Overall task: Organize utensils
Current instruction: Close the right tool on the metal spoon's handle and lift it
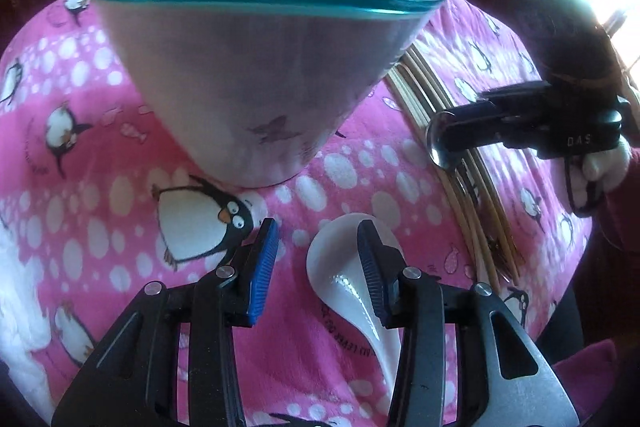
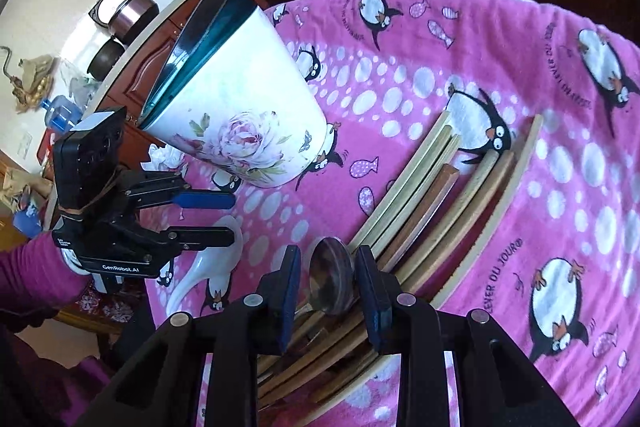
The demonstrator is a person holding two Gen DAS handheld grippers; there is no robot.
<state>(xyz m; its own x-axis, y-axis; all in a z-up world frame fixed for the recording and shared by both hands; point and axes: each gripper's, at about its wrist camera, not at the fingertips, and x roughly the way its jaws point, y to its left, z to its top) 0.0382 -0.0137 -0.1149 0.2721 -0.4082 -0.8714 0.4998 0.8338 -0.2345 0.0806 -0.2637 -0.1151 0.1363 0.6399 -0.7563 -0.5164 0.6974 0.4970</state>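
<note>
Left gripper: jaws spread wide over a white ceramic spoon lying on the pink penguin cloth; one pad lies against the bowl's edge, the other stands clear, no pinch.

Right gripper: jaws part-open, set either side of a metal spoon; whether the pads press it cannot be told.

The metal spoon sits over a bundle of wooden chopsticks.

White floral holder, teal rim: upright on the cloth, beyond both spoons.
</note>
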